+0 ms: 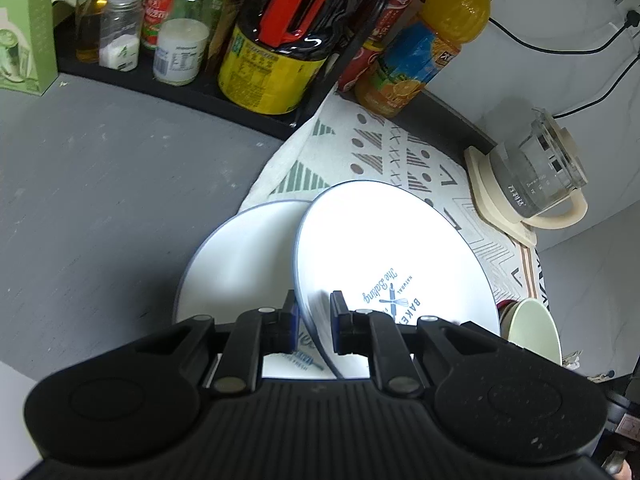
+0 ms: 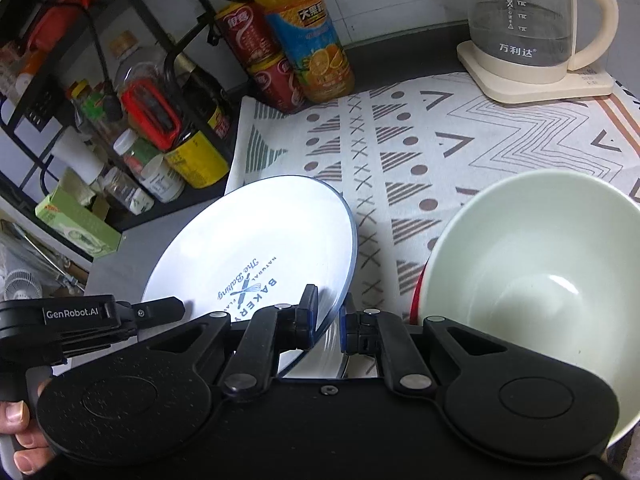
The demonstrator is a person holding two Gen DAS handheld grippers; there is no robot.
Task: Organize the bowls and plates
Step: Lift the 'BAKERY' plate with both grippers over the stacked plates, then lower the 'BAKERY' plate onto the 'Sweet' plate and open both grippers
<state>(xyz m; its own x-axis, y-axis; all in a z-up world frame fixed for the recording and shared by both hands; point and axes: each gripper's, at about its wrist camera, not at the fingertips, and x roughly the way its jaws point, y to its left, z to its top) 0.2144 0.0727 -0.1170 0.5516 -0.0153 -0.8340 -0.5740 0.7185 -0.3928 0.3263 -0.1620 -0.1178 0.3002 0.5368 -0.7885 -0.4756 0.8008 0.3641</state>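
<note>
Left wrist view, from the left: a green carton (image 1: 22, 32) stands at the edge of the grey surface (image 1: 100, 184), then a black rack (image 1: 180, 88) of jars and a yellow-labelled dark bottle (image 1: 276, 56), its print too small to read. Next come red cans (image 1: 360, 60), an orange juice bottle (image 1: 424, 48) and a glass kettle (image 1: 536, 172) on a patterned mat (image 1: 400, 152). The left hand-held gripper (image 1: 314, 322) is clamped on the near rim of a tilted white plate (image 1: 380, 248), blue-edged and printed "The Baking", "NATURAL" and "BAKE…" around a crossed rolling pin and whisk. It leans over a second white plate (image 1: 240, 264) lying flat below it, partly on the mat. A pale green bowl (image 1: 536, 328) sits to the right.

In the right wrist view, the left tool reads "GenRobot.AI". The right hand-held gripper (image 2: 328, 320) has its pads on either side of the same plate's opposite rim, close to it; whether they press it I cannot tell. The kettle's label reads "万利达". The pale green bowl stands just right of the plate, something red beneath it.
</note>
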